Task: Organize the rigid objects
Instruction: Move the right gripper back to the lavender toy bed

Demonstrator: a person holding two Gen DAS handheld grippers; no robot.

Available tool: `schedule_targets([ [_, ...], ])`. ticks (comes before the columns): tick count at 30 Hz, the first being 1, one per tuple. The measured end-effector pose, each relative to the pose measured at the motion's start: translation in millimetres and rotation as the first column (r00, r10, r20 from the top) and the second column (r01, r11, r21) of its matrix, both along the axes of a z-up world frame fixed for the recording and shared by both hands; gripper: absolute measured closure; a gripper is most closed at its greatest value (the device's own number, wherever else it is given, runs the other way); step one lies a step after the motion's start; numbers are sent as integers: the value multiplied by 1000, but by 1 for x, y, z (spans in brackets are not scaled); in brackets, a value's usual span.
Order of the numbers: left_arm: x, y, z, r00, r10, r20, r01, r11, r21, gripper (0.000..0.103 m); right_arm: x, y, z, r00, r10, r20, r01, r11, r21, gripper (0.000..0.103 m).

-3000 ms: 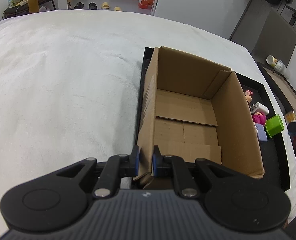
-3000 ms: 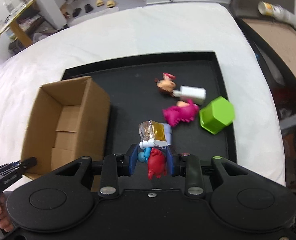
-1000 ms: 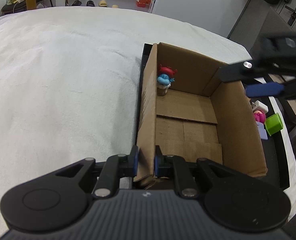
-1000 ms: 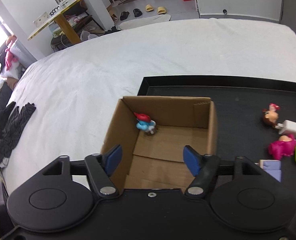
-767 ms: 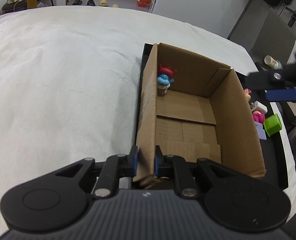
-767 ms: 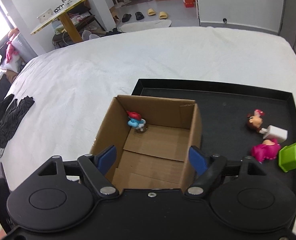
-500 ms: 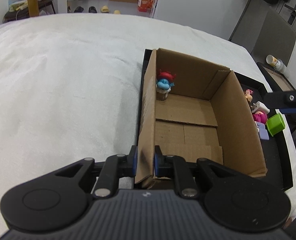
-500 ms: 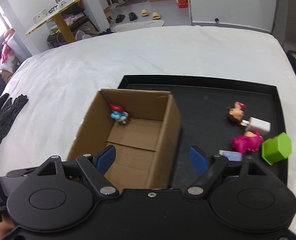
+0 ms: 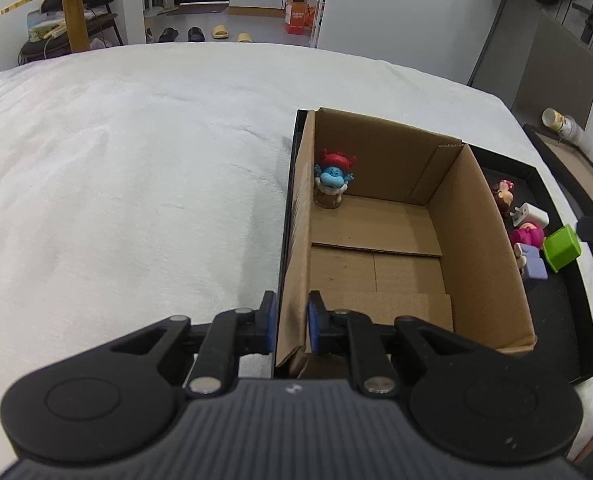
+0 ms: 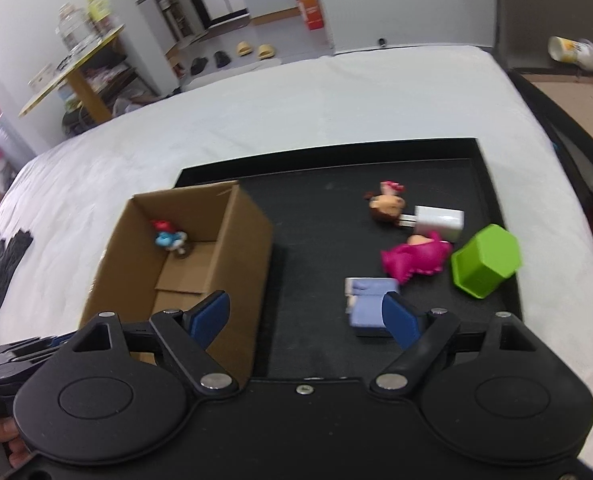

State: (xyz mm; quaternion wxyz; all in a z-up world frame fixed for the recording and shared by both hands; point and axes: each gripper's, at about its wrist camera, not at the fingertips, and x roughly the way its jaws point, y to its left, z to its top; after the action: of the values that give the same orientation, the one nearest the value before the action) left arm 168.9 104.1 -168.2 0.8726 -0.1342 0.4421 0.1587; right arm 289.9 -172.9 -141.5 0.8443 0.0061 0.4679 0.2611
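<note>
Right hand-held gripper (image 10: 306, 316) has swung off the cardboard box (image 9: 476, 232) to over the black tray (image 10: 320, 360), jaws empty and opening; blue figurine (image 9: 333, 178) now stands in the box's far-left corner. Left hand-held gripper (image 9: 290, 322) stays clamped on the box's near wall. Next pick looks like the lavender block (image 10: 366, 304), just ahead of the right jaws.

A lived-in home: slippers (image 9: 219, 32) on the floor by a doorway, a cluttered wooden table (image 9: 72, 4), white bedding (image 9: 136, 184).
</note>
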Motion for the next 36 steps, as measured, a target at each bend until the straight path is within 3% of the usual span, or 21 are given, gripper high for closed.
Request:
schedule_targets([
  [7,6,-12,-2,999,-12,-46,15,999,51,92,6,-41,-17,996,-92,-12,93,993,72,15],
  [15,10,-18,-3,997,-8,-75,15,996,86,95,19,-64,-39,983,-163,-86,170,983,72,16],
  [23,13,-19,-5,998,1,-69,6,996,91,95,31,-43,-56,992,-88,-90,93,994,61,17],
  [36,6,-11,-5,999,0,-33,2,999,50,95,36,-19,-81,993,-35,-117,31,999,-35,25],
])
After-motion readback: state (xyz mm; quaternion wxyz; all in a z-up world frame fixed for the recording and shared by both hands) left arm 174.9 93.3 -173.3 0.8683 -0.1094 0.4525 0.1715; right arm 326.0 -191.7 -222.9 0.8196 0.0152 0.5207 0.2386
